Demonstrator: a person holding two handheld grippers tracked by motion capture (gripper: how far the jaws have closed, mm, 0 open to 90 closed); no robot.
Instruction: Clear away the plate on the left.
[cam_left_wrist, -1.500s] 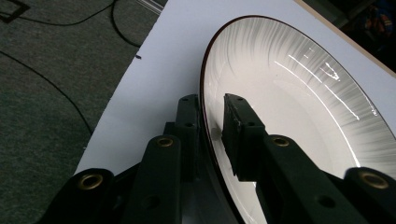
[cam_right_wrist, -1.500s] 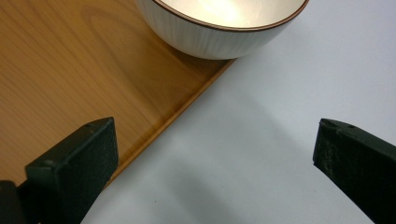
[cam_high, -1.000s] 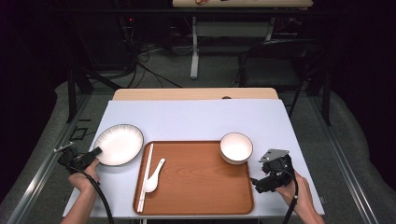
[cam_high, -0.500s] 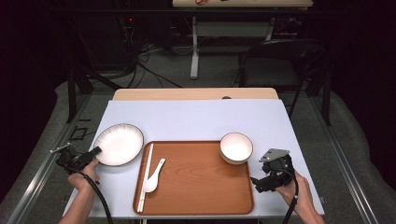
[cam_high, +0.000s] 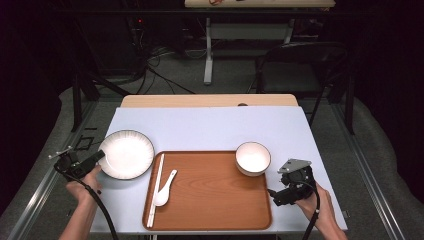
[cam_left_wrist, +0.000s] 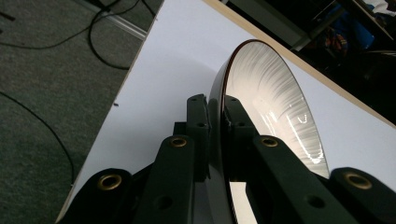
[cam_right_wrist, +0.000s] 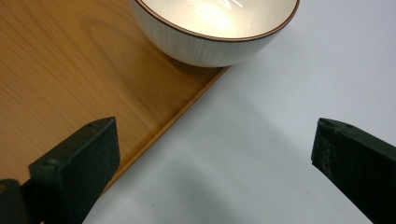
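Fingers (cam_left_wrist: 198, 122) of left gripper (cam_left_wrist: 215, 126) clamped on plate (cam_left_wrist: 271, 107) rim; plate to be kept level. Right gripper (cam_right_wrist: 212, 144) wide open, empty, near bowl (cam_right_wrist: 215, 25).

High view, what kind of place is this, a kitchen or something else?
Probably a lab or recording studio, not a kitchen. The table stands amid dark drapes, loose floor cables run behind it, and a hand-held left gripper grips the plate beside a wooden tray.
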